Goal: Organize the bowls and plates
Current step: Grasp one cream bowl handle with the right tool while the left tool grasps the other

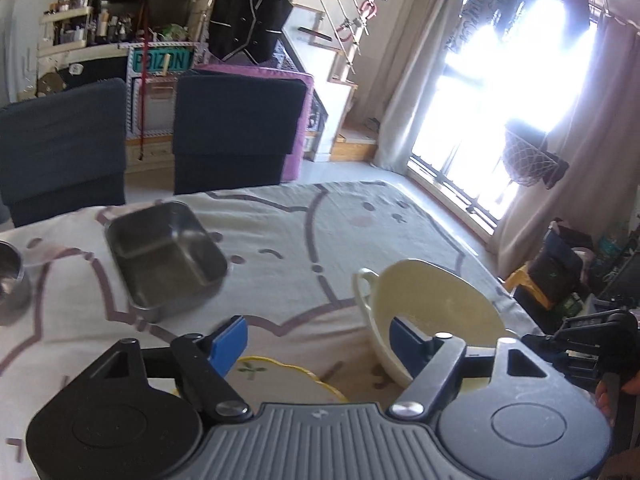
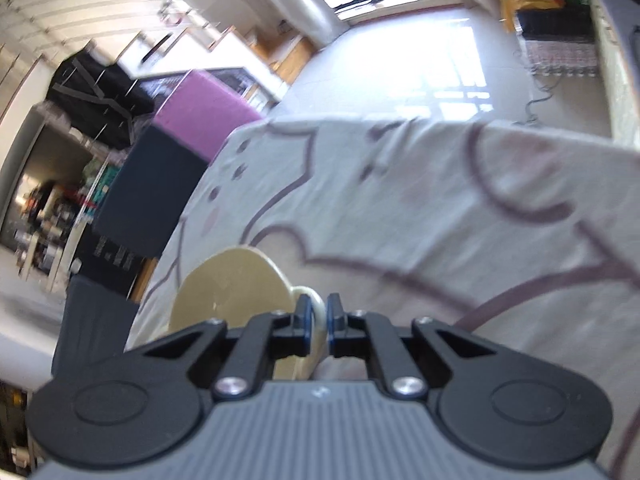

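Sunlit through a glaring window, the cloth-covered table (image 1: 304, 236) fills the left wrist view. A steel tray (image 1: 164, 256) lies left of centre and a steel cup (image 1: 12, 276) sits at the left edge. Low in the frame, the left gripper (image 1: 316, 344) has its fingers spread wide and empty above a yellow-rimmed plate (image 1: 280, 376).

In the right wrist view, the right gripper (image 2: 318, 318) pinches the handle of the cream bowl (image 2: 232, 292), which hangs tilted at lower centre. That narrow grip could let it swing or slip onto the plate.
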{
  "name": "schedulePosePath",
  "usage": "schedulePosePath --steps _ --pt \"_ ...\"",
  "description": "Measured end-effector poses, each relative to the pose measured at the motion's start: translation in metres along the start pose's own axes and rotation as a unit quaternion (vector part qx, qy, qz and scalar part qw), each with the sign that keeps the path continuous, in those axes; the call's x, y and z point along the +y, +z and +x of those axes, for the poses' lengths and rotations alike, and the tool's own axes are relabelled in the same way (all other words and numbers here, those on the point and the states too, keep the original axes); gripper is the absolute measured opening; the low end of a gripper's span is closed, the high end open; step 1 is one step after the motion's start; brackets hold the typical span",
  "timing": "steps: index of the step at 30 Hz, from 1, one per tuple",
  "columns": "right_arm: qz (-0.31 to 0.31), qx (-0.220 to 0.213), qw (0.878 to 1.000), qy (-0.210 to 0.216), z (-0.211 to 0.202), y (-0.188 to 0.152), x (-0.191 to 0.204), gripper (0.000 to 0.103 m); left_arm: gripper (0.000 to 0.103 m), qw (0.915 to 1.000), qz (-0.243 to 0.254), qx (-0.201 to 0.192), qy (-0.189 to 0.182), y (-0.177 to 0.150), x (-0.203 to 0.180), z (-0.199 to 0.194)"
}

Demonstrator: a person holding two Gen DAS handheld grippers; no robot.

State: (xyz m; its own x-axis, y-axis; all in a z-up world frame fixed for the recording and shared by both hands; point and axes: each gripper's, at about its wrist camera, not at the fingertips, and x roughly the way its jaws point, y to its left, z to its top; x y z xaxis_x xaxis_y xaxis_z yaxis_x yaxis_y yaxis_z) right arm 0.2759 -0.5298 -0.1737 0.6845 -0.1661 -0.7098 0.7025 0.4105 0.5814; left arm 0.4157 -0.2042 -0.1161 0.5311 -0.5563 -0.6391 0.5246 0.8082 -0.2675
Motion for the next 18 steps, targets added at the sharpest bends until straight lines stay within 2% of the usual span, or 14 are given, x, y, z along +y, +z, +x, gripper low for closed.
schedulePosePath --steps 4,8,9,13,18 --pt "0.026 -0.026 0.999 -0.015 -0.013 0.019 -0.028 0.010 0.063 0.9989 -0.012 0.021 -0.040 -0.001 -0.011 0.016" --pt "-0.026 -0.007 0.999 -0.017 -0.013 0.023 -0.025 0.011 0.056 0.9954 -0.031 0.049 -0.076 0.000 -0.022 0.042" --pt "-0.041 -0.005 0.999 -0.017 -0.014 0.024 -0.024 0.015 0.056 0.9947 -0.034 0.053 -0.081 0.002 -0.025 0.048" --pt "-0.097 -0.002 0.995 -0.014 -0.013 0.023 -0.011 0.034 0.055 0.9933 -0.042 0.061 -0.089 0.013 -0.033 0.075" --pt "-0.112 0.003 0.994 -0.010 -0.012 0.023 -0.004 0.037 0.050 0.9940 -0.064 0.056 -0.068 0.024 -0.033 0.100"
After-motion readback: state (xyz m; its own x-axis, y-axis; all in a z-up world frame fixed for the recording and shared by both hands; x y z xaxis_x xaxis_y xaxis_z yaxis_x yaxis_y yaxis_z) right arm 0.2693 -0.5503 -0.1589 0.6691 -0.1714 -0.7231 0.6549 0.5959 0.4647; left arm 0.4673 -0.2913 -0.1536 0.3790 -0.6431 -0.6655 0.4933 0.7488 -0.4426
